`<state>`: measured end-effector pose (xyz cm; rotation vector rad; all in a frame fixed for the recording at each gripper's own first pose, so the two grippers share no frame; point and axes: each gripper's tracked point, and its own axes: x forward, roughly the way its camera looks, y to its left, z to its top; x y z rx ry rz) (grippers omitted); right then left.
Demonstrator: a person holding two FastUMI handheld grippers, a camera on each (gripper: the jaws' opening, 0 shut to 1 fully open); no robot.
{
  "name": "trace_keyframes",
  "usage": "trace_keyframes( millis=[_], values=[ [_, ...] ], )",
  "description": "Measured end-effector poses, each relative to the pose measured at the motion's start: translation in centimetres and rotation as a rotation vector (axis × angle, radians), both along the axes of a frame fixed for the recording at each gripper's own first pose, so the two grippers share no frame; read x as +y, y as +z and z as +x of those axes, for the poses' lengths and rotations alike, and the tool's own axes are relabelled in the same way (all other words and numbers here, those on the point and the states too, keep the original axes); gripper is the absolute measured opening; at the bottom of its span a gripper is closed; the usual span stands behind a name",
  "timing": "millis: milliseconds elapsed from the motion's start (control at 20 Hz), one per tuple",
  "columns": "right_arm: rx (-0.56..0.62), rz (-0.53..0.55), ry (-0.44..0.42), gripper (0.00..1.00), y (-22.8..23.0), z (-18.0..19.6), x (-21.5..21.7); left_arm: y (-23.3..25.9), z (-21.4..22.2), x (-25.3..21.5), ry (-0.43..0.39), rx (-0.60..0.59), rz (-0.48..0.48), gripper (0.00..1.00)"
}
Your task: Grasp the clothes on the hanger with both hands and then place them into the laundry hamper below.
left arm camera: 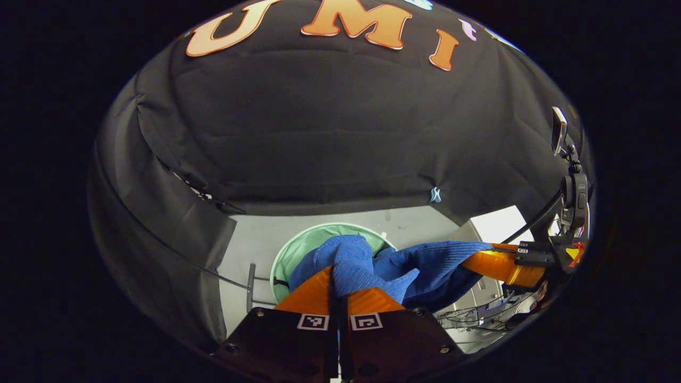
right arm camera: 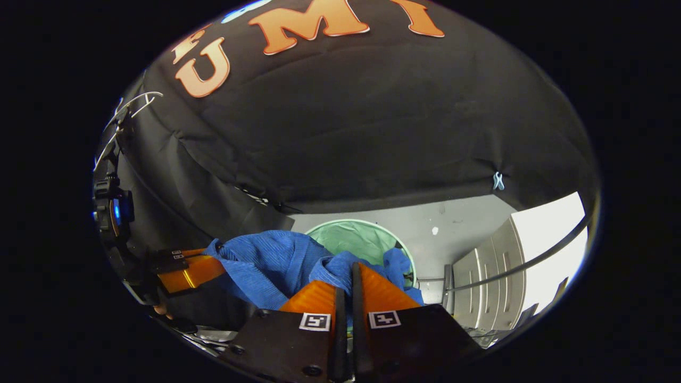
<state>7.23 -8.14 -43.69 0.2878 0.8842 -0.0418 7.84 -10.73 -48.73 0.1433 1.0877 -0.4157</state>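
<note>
The left claw [left arm camera: 336,276] is clamped on the blue garment [left arm camera: 393,266], which stretches across above the green hamper [left arm camera: 298,250] to the right claw [right arm camera: 347,276], likewise closed tight on the fabric.

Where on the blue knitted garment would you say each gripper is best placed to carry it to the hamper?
At its two bunched ends, from above, as now: the left gripper and right gripper each pinch a gathered fold of the blue knitted garment, which sags between them over the green laundry hamper.
</note>
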Motion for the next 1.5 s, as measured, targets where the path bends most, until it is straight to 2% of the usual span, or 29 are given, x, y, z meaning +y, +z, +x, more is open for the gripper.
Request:
trace_keyframes(
  millis=[150, 400, 550, 700, 750, 800, 850, 900, 950, 1000, 1050, 1100, 1150, 1200, 1250, 1300, 1500],
  values=[
    [0.049, -0.004, -0.024, 0.13, -2.0, -0.2, -0.8, -2.2, -0.5, 0.9, 0.026, 0.064, 0.016, 0.02],
    [0.170, 0.021, -0.055, 0.13, -5.7, -1.0, -0.9, -6.3, -2.7, 2.7, 0.024, 0.192, 0.082, 0.02],
    [0.212, -0.022, -0.060, 0.13, -6.2, -1.6, -1.3, -7.6, -3.9, 4.0, 0.038, 0.252, 0.128, 0.05],
    [0.202, -0.027, -0.055, 0.36, -5.8, -1.7, -1.2, -7.6, -5.1, 4.4, 0.055, 0.283, 0.152, 0.11],
    [0.200, -0.027, -0.058, 0.27, -5.4, -2.0, -1.2, -7.6, -5.0, 4.3, 0.070, 0.281, 0.146, 0.24],
    [0.194, -0.026, -0.061, 0.39, -5.1, -2.1, -1.1, -7.6, -5.0, 4.1, 0.079, 0.285, 0.130, 0.38],
    [0.185, -0.028, -0.069, 0.56, -4.8, -2.2, -1.2, -7.4, -4.8, 4.2, 0.088, 0.280, 0.131, 0.52],
    [0.178, -0.031, -0.075, 0.51, -4.4, -2.4, -1.3, -7.0, -5.1, 4.3, 0.091, 0.275, 0.122, 0.66],
    [0.174, -0.034, -0.079, 0.51, -3.9, -3.1, -1.4, -6.4, -5.1, 4.4, 0.094, 0.269, 0.124, 0.80],
    [0.166, -0.031, -0.076, 0.52, -3.5, -3.6, -1.3, -6.1, -5.5, 4.7, 0.094, 0.262, 0.125, 0.73],
    [0.155, -0.041, -0.076, 0.74, -3.0, -3.8, -1.3, -5.6, -5.6, 4.6, 0.094, 0.255, 0.124, 0.82],
    [0.142, -0.054, -0.076, 0.71, -2.3, -4.1, -1.5, -5.2, -6.0, 4.2, 0.096, 0.248, 0.125, 0.82],
    [0.131, -0.070, -0.075, 0.85, -1.6, -4.6, -1.6, -4.5, -6.3, 4.2, 0.093, 0.240, 0.122, 0.99],
    [0.122, -0.086, -0.077, 0.93, -0.9, -5.0, -1.9, -3.7, -6.1, 4.4, 0.097, 0.221, 0.121, 0.99],
    [0.107, -0.096, -0.072, 0.89, -0.1, -5.3, -1.9, -2.7, -5.9, 4.3, 0.101, 0.194, 0.111, 0.98],
    [0.088, -0.106, -0.069, 1.00, 0.9, -5.5, -1.9, -1.6, -5.9, 3.9, 0.105, 0.165, 0.101, 0.98],
    [-0.039, -0.182, -0.075, 0.99, 7.7, -6.4, -2.6, 5.0, -4.7, 2.2, 0.094, 0.016, 0.032, 0.98]
  ],
)
